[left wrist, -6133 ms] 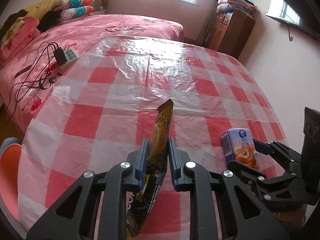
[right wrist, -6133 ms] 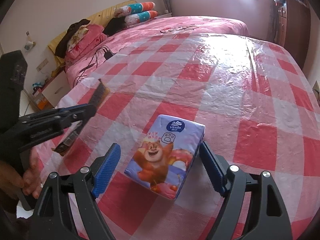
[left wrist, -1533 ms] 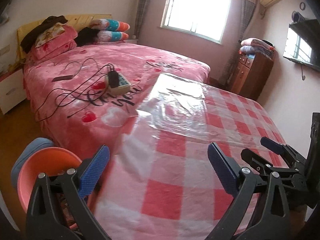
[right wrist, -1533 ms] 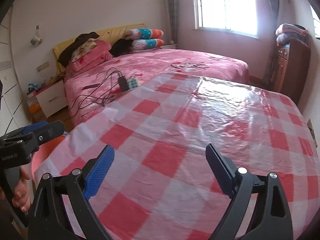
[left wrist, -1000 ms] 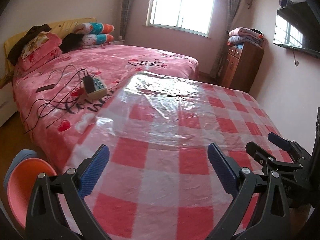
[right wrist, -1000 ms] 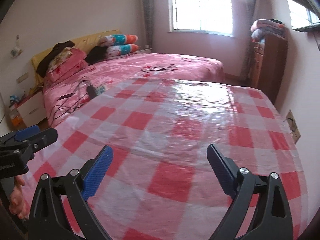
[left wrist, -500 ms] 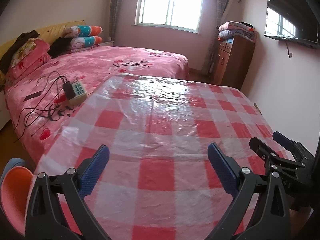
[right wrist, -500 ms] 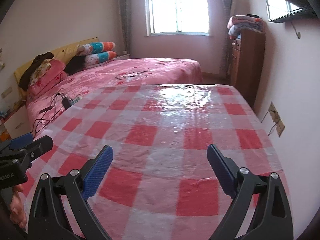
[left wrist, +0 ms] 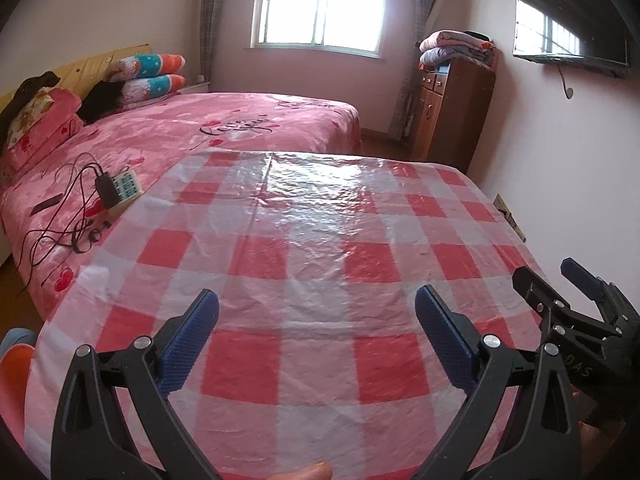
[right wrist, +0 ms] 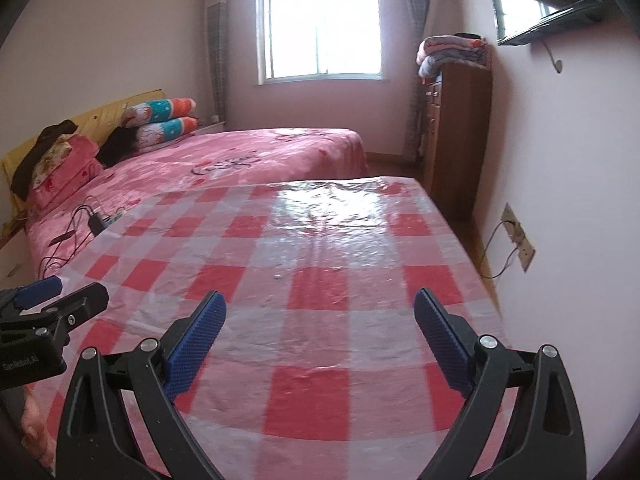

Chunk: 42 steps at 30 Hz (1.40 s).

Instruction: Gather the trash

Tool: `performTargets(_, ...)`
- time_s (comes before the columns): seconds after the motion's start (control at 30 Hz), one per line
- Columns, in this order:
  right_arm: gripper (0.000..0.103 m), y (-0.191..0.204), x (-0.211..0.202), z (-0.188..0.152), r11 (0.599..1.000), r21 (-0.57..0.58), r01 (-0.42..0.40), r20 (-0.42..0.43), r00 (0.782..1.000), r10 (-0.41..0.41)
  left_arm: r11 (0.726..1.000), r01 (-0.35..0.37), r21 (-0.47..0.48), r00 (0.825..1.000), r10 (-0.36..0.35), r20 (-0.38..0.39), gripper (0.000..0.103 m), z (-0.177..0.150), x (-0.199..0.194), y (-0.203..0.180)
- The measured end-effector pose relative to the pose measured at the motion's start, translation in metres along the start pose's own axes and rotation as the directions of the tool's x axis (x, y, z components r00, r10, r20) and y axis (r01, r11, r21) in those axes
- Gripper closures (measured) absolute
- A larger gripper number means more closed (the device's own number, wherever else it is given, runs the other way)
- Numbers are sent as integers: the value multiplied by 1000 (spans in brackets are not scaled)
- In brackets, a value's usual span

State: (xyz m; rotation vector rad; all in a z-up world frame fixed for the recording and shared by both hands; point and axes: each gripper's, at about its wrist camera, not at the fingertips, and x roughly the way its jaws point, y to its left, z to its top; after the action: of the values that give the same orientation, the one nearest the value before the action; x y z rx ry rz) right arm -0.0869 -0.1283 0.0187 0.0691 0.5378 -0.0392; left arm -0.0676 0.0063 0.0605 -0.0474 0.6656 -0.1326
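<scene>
My left gripper is open and empty, held above the near edge of the red-and-white checked tablecloth. My right gripper is open and empty too, over the same cloth. The right gripper also shows at the right edge of the left wrist view, and the left gripper at the left edge of the right wrist view. No snack wrapper or tissue pack is in view. A tiny pale speck lies on the cloth. An orange bin rim shows at the far lower left.
A pink bed with pillows stands beyond and left of the table; a power strip with black cables lies on it. A brown cabinet with folded blankets stands at the right wall. A wall socket sits low on the wall.
Both grippers have swung to the right and risen; the orange bin has slid almost out of the left wrist view. Since six seconds ago both grippers have let go of the wrapper and tissue pack.
</scene>
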Motion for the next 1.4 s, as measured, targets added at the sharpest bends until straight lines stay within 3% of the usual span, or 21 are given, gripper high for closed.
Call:
performTargets(0.5,8,-32,-2,-3,997,23,73,14,997,-73,999,-31,37,999,30,30,4,5,8,-35)
performTargets(1.4,8,-42,-4,-6,998,32,60,17,998,-61,990,-115,82,993,113,22,4,-1,13,-56)
